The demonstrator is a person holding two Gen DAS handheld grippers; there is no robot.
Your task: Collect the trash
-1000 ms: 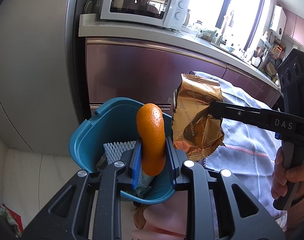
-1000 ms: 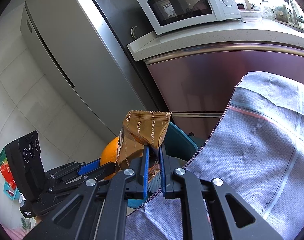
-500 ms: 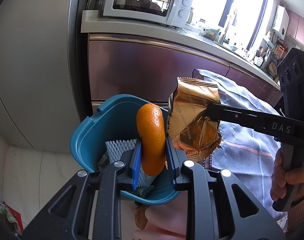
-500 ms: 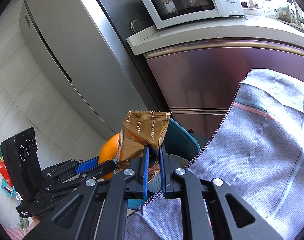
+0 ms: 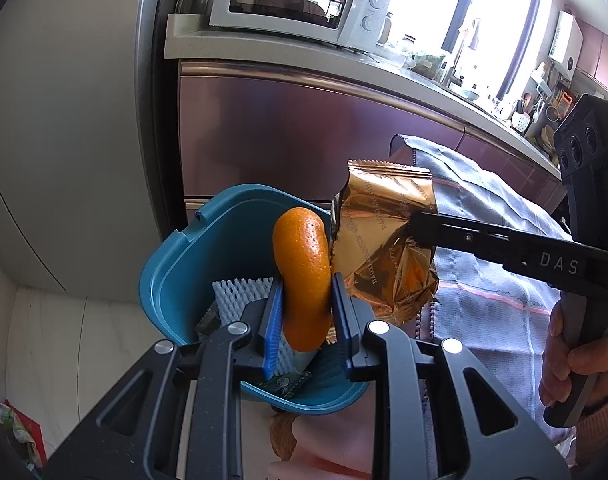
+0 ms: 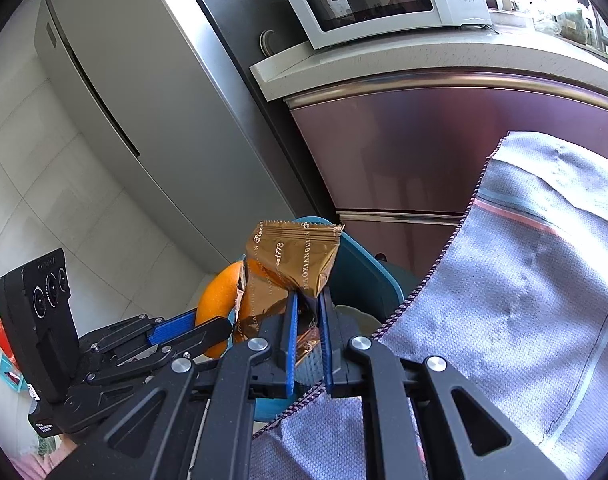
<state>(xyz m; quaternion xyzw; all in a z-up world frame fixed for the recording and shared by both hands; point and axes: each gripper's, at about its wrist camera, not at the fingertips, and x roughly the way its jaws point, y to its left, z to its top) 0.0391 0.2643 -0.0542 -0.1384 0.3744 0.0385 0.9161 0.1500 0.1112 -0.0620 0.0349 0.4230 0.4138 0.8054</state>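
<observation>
While we hold both catches over the teal bin (image 5: 172, 276), our left tool (image 5: 306, 308) pinches an orange peel (image 5: 304, 276) upright, its long axis running up from the pads. Just beside it, our right tool (image 6: 306, 312) is pressed shut on a gold wrapper (image 6: 300, 260), sealed edge uppermost. We judge the light wrapper could drift past the rim onto the grey cloth (image 6: 524, 320) if released off-centre.

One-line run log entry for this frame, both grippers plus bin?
left gripper: shut on orange peel | right gripper: shut on gold snack wrapper | both over teal bin | bin: white foam net inside
</observation>
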